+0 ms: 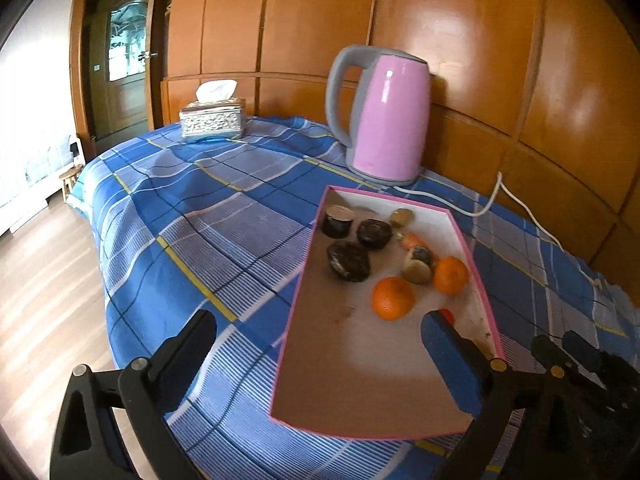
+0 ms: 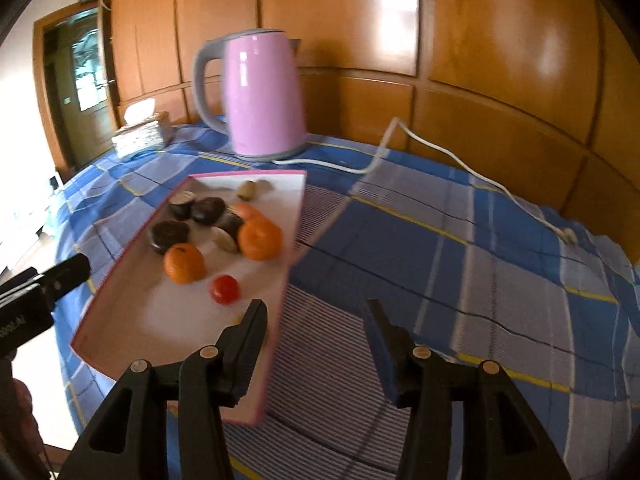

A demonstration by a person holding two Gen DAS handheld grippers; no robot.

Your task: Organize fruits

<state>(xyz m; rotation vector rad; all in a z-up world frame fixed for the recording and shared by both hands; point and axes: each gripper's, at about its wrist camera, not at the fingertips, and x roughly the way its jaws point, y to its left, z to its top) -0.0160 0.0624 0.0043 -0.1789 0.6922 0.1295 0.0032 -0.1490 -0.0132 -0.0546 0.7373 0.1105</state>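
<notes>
A pink-rimmed shallow tray [image 1: 460,232] with a white floor lay on a blue plaid cloth [image 1: 192,208] covering the table, before glossy orange wooden wall panels [image 1: 480,60]. Behind the tray stood a smooth pink electric kettle [image 1: 390,120] with a grey handle, its white cord [image 2: 440,156] trailing across the cloth to the right; an embossed silver tissue box [image 1: 212,122] sat well apart to the left. In the tray lay two round oranges [image 1: 393,298], a small red fruit [image 2: 225,289], three dark, rough, round pieces [image 1: 348,260], and smaller brownish items too blurred to identify. The left gripper [image 1: 320,338] hung over the tray's near left wall, fingers spread wide and empty. The right gripper [image 2: 316,332] straddled the tray's near right wall, likewise parted and empty. Partial white lettering on the left gripper's body was illegible.
</notes>
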